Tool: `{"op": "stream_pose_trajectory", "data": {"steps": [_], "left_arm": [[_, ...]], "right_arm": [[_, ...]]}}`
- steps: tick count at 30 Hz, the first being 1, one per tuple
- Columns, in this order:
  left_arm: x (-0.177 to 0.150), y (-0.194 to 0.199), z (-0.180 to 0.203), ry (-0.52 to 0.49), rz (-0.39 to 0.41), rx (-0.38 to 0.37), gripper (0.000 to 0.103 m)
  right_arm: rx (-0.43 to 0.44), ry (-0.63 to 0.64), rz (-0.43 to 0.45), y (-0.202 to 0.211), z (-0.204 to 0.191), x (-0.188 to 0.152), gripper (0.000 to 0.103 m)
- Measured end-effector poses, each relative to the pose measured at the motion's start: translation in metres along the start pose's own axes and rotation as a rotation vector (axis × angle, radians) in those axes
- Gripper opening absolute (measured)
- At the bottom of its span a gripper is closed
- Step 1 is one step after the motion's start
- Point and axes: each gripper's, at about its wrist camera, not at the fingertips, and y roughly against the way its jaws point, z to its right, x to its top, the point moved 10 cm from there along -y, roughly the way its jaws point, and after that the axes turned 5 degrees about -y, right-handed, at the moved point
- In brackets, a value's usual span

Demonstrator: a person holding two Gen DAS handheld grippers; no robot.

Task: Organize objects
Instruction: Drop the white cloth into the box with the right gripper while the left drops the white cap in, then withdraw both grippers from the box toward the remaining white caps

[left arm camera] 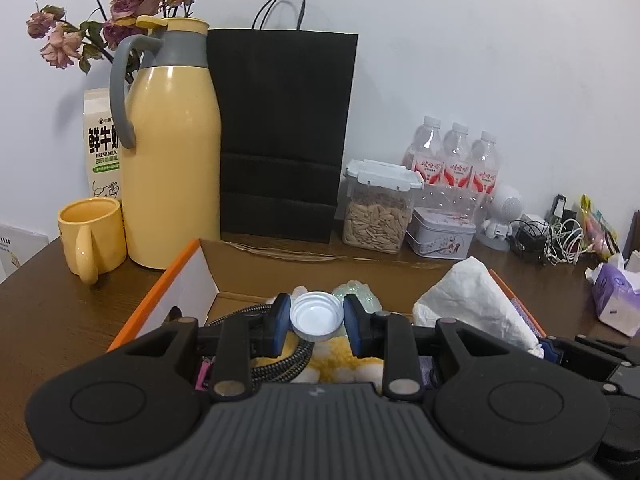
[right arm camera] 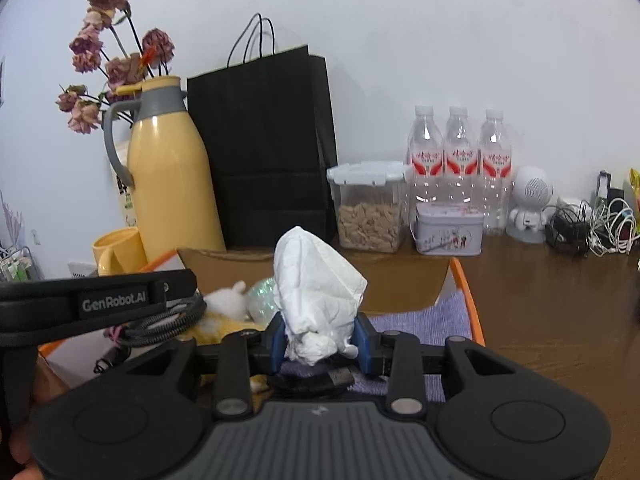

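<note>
My left gripper [left arm camera: 317,320] is shut on a white plastic lid [left arm camera: 317,317], held above an open cardboard box [left arm camera: 256,268] with orange edges. My right gripper [right arm camera: 319,342] is shut on a crumpled white tissue [right arm camera: 316,284], held over the same box [right arm camera: 408,276]; the tissue also shows in the left wrist view [left arm camera: 468,300]. Inside the box lie a braided cable [right arm camera: 168,320], a yellow and white plush toy [right arm camera: 228,304], a shiny clear wrapper [right arm camera: 262,294] and a purple cloth [right arm camera: 424,320]. The left gripper's body shows at the left of the right wrist view [right arm camera: 100,300].
On the brown table [left arm camera: 60,312] stand a yellow mug [left arm camera: 92,236], a yellow thermos [left arm camera: 168,152], a milk carton [left arm camera: 100,140], dried roses [left arm camera: 120,4], a black paper bag [left arm camera: 280,136], a seed jar [left arm camera: 378,208], a tin [left arm camera: 442,232], three water bottles [left arm camera: 456,160], a white speaker figure [left arm camera: 504,216], tangled cables [left arm camera: 556,240] and a tissue pack [left arm camera: 616,292].
</note>
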Motion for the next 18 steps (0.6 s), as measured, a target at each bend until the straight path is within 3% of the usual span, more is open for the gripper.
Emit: {"op": "stream_pose_trajectory", "data": {"steps": [1,2,3,4,6,8,10,18], "left_arm": [[0.000,0.000,0.000,-0.002,0.001,0.005,0.030],[0.000,0.002,-0.001,-0.002,0.004,0.016,0.038],[0.000,0.002,-0.001,0.000,0.004,0.028,0.054],[0.001,0.003,-0.004,0.005,0.010,0.038,0.063],[0.003,0.005,-0.008,0.014,0.030,0.060,0.099],[0.006,0.008,-0.010,0.011,0.052,0.083,0.103],[0.006,0.009,-0.010,0.006,0.055,0.087,0.103],[0.005,0.010,-0.012,0.003,0.050,0.097,0.103]], "right_arm": [[0.000,-0.001,-0.001,0.000,0.000,-0.001,0.038],[-0.002,-0.001,-0.001,0.001,0.000,-0.001,0.046],[-0.011,-0.002,0.000,0.001,0.001,-0.002,0.051],[-0.019,-0.002,-0.001,0.003,0.002,-0.003,0.058],[-0.030,-0.008,-0.004,0.004,0.006,-0.004,0.064],[-0.040,-0.019,-0.009,0.003,0.010,-0.005,0.084],[-0.048,-0.026,-0.007,0.004,0.012,-0.005,0.095],[-0.049,-0.026,0.001,0.009,0.013,-0.004,0.099]]}}
